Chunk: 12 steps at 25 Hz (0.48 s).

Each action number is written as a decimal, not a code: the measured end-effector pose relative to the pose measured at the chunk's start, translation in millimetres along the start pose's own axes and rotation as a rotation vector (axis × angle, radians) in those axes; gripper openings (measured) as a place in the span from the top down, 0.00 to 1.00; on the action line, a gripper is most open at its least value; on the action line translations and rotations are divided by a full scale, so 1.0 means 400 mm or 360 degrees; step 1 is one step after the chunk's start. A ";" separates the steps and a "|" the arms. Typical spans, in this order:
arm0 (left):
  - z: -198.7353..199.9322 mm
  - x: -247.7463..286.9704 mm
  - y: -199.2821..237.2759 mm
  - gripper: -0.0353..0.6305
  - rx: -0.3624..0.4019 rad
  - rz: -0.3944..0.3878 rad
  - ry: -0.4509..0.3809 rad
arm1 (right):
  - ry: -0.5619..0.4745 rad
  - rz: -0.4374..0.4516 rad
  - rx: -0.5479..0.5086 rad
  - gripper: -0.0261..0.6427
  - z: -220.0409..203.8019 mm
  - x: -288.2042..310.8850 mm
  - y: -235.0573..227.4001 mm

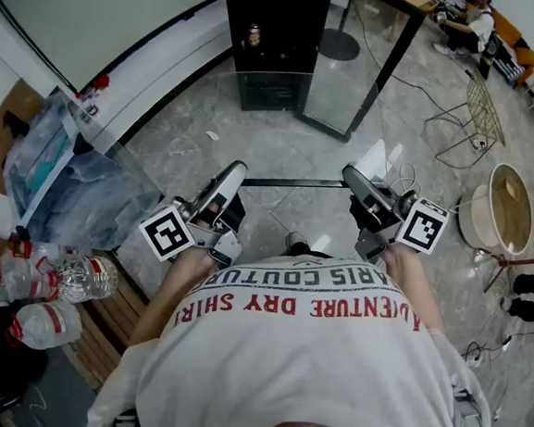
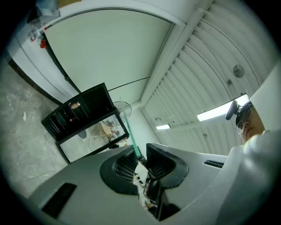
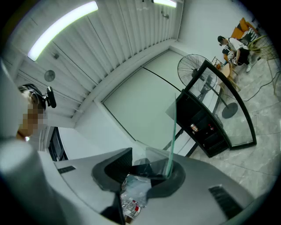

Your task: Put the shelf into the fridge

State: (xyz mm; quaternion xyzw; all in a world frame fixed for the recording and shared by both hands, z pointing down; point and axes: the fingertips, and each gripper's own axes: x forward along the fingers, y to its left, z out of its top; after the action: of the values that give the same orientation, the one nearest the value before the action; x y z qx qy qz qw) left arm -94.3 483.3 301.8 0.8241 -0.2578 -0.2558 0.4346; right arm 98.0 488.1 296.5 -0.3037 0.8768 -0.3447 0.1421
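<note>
Grey stone floor (image 1: 270, 142), open room. Left tongs (image 2: 140, 159) are closed narrow on the shelf (image 2: 130, 132); its green glass edge is seen pinched between the pads. Shelf is held off the floor, long axis running left-right across the body, one end in each tongs. Fridge (image 1: 265, 31) is seen dead ahead, well apart, roughly centred on the shelf, so neither side is judged nearer. Its glass door (image 1: 355, 51) is swung open to the right. Right tongs (image 3: 142, 173) are set somewhat wider, also clamped on the shelf's edge. A straight carry forward is judged needed, shelf level and square to the opening.
</note>
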 end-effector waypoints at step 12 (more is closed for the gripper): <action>-0.004 0.011 0.010 0.82 0.0088 -0.0030 0.0060 | -0.0017 -0.0012 -0.0002 0.81 -0.003 -0.004 -0.014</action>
State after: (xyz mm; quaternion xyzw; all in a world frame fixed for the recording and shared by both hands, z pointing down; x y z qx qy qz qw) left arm -90.8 479.7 305.2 0.8429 -0.2487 -0.2372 0.4140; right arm 101.1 486.4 301.4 -0.3088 0.8751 -0.3430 0.1453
